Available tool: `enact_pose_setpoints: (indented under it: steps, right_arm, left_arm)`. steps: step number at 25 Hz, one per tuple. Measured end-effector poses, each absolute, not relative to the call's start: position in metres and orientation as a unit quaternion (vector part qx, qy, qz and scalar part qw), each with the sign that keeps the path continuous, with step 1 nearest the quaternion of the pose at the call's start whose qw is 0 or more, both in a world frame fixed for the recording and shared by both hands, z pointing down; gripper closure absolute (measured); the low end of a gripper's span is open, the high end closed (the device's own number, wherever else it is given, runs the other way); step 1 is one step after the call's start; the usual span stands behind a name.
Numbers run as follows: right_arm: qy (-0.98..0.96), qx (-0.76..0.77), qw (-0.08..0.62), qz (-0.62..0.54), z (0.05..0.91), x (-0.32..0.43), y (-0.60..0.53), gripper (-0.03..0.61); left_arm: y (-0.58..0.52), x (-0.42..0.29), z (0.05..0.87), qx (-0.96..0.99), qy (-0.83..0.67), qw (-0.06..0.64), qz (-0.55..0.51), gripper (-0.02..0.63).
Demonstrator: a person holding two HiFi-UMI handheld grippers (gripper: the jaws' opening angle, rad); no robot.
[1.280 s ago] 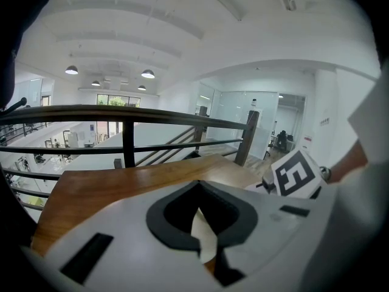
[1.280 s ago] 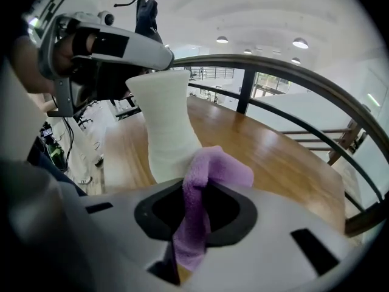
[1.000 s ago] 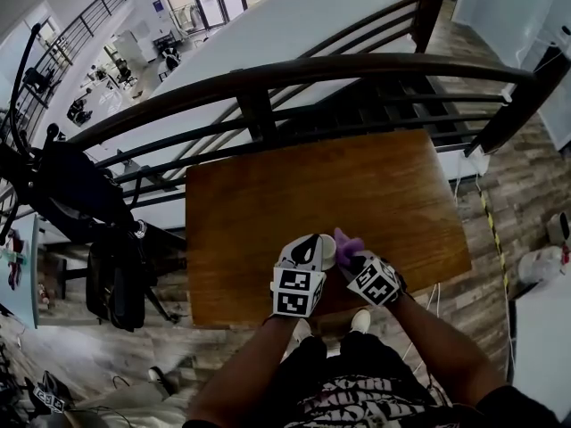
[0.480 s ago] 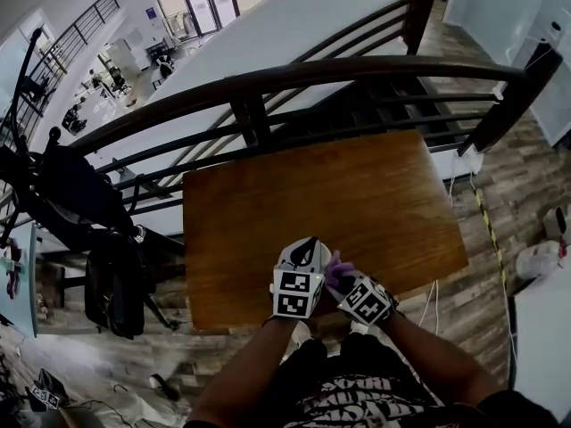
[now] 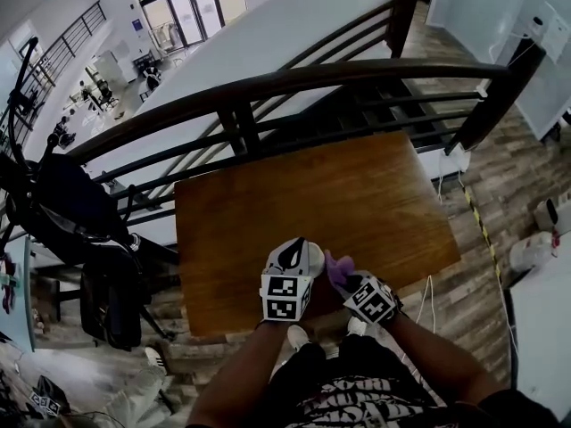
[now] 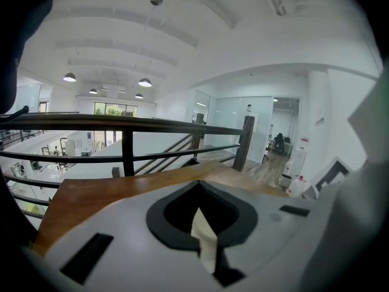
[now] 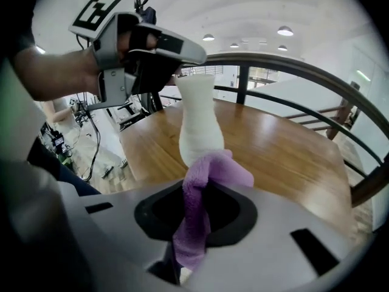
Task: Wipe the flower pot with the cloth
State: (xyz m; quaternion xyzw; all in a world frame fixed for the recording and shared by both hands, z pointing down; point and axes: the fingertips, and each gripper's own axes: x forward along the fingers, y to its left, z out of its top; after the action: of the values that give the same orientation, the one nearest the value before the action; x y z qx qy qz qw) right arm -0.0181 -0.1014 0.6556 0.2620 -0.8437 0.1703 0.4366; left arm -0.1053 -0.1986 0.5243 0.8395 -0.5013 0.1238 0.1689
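Purple fleecy cloth (image 7: 209, 172) closing on white vase-shaped pot (image 7: 197, 120)
Right hand-held gripper (image 7: 193, 218), pinching it, is sliding leftward, wiping; left hand-held gripper (image 7: 182, 67) is clamping the pot's rim by the wooden worktop's (image 5: 357, 194) near edge

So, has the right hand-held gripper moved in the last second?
Yes. The right hand-held gripper, with its cloth, has drawn back toward the table's near edge.
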Motion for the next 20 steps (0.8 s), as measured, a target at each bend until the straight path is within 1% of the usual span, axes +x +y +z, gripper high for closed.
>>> enact_pose_setpoints:
  steps: [4, 11, 15, 20]
  right_arm:
    - [-0.83, 0.308, 0.437, 0.162, 0.652, 0.012, -0.122, 0.523]
    - [-0.796, 0.376, 0.449, 0.153, 0.662, 0.059, -0.159, 0.523]
    - [-0.782, 0.387, 0.459, 0.166, 0.681, 0.086, -0.172, 0.523]
    - [-0.775, 0.377, 0.472, 0.185, 0.71, 0.121, -0.176, 0.523]
  left_arm:
    - [-0.184, -0.11, 0.52, 0.841, -0.502, 0.17, 0.11, 0.614]
    - [-0.154, -0.126, 0.534, 0.835, -0.504, 0.193, 0.108, 0.614]
    - [-0.137, -0.132, 0.541, 0.826, -0.516, 0.198, 0.113, 0.614]
    - [-0.113, -0.138, 0.557, 0.791, -0.558, 0.225, 0.112, 0.614]
